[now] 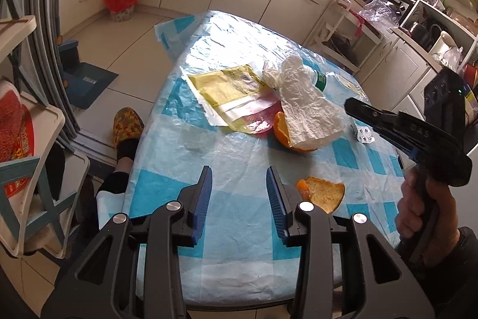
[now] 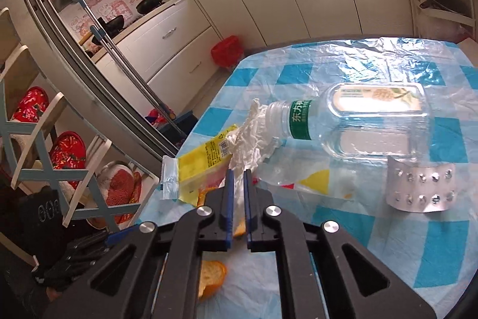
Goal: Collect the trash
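**Kid:** What is the right gripper doing?

**Helper:** Its jaws are pinching tight on a white tissue. Only a thin gap is showing between the blue pads. The tissue is crumpled and is lying across the neck of a bottle.

**Kid:** And the left gripper?

**Helper:** It is standing partly open over the table. Nothing is sitting between its jaws. It is touching nothing.

**Kid:** Is the bottle standing up?

**Helper:** No, it is lying on its side on the blue and white cloth. It is clear, with a green label, and I am seeing nothing inside it.

**Kid:** What other trash is lying there?

**Helper:** A yellow wrapper is lying flat beside the tissue, touching it. One piece of orange peel is peeking out from under the tissue. Another peel is lying just beside the left gripper's right finger. A silver pill pack is sitting near the bottle, curled up at its ends.

**Kid:** Where is the bin?

**Helper:** A bin with a red bag is standing on the floor by the cupboards, well away from the table. I cannot tell what is in it.

**Kid:** Who is holding the grippers?

**Helper:** A hand is gripping the right one's handle.
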Tool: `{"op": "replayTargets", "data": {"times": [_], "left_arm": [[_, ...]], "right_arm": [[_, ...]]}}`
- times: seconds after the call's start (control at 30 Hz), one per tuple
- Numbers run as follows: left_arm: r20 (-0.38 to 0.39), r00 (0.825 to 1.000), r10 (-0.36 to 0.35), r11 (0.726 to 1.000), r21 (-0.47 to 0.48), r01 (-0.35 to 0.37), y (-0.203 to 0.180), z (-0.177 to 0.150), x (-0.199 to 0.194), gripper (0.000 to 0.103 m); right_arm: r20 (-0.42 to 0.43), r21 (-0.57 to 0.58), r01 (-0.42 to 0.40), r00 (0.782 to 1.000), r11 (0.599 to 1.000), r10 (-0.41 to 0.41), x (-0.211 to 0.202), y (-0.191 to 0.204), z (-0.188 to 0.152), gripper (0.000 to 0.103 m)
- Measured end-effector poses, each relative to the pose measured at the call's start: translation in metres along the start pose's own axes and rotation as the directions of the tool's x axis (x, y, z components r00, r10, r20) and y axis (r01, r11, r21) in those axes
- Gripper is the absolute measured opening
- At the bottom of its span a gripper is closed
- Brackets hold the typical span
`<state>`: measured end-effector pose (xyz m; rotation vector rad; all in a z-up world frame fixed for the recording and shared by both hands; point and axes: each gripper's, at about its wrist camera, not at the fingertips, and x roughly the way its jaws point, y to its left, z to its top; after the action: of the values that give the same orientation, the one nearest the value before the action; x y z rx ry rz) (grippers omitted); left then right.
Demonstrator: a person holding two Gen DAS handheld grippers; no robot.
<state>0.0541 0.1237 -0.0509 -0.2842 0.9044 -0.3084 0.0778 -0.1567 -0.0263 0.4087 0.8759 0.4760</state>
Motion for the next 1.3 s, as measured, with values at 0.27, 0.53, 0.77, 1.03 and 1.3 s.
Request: {"op": "replayTargets", "data": {"times": [0.27, 0.53, 0.77, 1.03, 1.3], "left_arm": [[0.010, 1.000, 0.006, 1.000, 0.020, -0.006, -0.017, 0.010, 0.005, 0.037], [-0.010, 1.000, 0.026, 0.999, 0.033, -0.026, -0.014, 0.000, -0.011, 0.037], [0.009, 0.999, 0.039, 0.998, 0.051, -0.039, -0.006, 0.010, -0.017, 0.040], [-0.019, 1.000, 0.009, 0.991, 0.134, -0.007, -0.036, 0.026, 0.012, 0.043], [-0.069, 0.995, 0.066, 0.980, 0.191, -0.052, -0.054, 0.042, 0.060, 0.043]], "right_arm": [[-0.052, 0.072, 0.000, 0.999, 0.997, 0.004, -0.022, -0.028, -0.015, 0.058], [-0.074, 0.018, 0.001, 0.997, 1.000, 0.000, 0.049, 0.007, 0.012, 0.063], [-0.083, -0.069, 0.007, 0.997, 0.998, -0.012, 0.061, 0.019, 0.011, 0.003], [-0.039, -0.036, -0.131, 0.991, 0.991, 0.129, -0.031, -0.008, -0.001, 0.003], [-0.234, -0.055, 0.018, 0.972, 0.998, -0.031, -0.044, -0.044, -0.048, 0.006]]}}
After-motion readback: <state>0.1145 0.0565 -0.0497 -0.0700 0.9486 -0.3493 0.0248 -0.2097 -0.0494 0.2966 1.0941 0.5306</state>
